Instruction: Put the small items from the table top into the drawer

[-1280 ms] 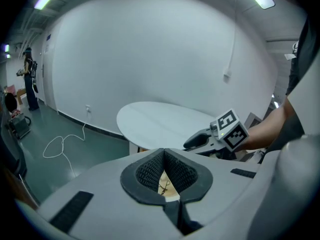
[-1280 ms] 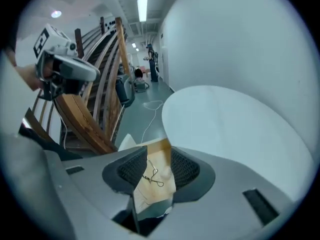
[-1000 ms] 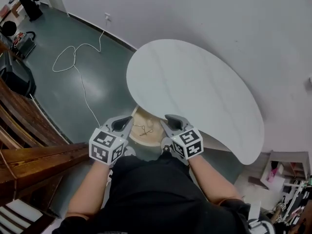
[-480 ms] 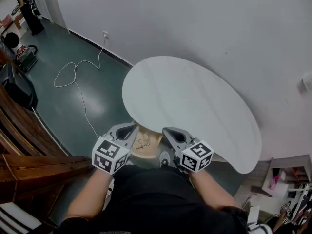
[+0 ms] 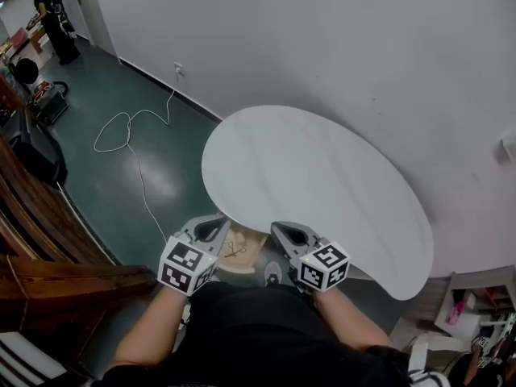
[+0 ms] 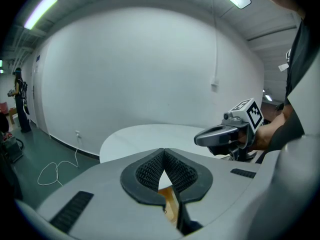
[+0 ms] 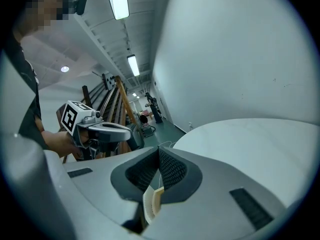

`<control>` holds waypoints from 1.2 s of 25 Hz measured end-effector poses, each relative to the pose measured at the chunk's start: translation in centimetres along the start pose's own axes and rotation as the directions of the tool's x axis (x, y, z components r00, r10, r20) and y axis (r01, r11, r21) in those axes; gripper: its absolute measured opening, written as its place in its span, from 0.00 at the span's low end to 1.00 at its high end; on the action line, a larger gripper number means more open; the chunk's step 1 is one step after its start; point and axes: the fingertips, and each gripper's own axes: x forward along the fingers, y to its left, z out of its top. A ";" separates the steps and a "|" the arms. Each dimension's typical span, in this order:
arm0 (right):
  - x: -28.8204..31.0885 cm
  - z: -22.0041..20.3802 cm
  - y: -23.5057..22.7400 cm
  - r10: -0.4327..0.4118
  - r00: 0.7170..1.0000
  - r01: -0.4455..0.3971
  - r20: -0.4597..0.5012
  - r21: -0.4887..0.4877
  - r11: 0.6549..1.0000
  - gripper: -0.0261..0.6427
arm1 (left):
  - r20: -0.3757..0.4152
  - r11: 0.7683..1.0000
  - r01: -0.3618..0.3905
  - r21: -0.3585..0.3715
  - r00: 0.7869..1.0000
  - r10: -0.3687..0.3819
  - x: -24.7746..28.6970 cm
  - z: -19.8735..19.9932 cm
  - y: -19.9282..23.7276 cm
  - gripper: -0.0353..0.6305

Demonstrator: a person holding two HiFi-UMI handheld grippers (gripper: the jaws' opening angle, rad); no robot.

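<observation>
The white kidney-shaped table top point(image 5: 314, 176) lies bare, with no small items on it. Under its near edge a light wooden drawer point(image 5: 251, 242) stands pulled out, and a small dark wiry item point(image 5: 234, 251) lies inside. My left gripper point(image 5: 221, 221) sits at the drawer's left side and my right gripper point(image 5: 276, 226) at its right side. Both are shut and hold nothing. In the left gripper view the left gripper point(image 6: 163, 150) has its pads closed tip to tip, with the right gripper point(image 6: 220, 134) beyond. In the right gripper view the right gripper point(image 7: 159, 149) is closed above the drawer's edge point(image 7: 152, 202).
A white cable point(image 5: 129, 131) loops over the dark green floor left of the table. Dark wooden rails point(image 5: 48, 240) run along the left. A white wall point(image 5: 339, 47) stands behind the table. Shelving and clutter point(image 5: 476, 313) sit at the lower right, and a person point(image 5: 56, 22) stands far off.
The view has tilted, so the table sits lower in the picture. Both grippers have drawn closer to my body, and less of the drawer shows under the table's edge.
</observation>
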 end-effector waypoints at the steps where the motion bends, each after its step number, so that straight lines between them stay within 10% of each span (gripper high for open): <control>1: 0.1 0.1 -0.1 0.004 1.000 -0.004 -0.001 -0.004 1.000 0.05 | -0.001 1.000 -0.003 -0.002 1.000 0.003 0.0 0.0 0.1 0.08; 30: 0.9 0.3 -1.3 0.014 1.000 -0.015 -0.021 -0.015 1.000 0.05 | 0.002 0.999 0.004 -0.049 1.000 -0.004 1.2 1.1 0.4 0.08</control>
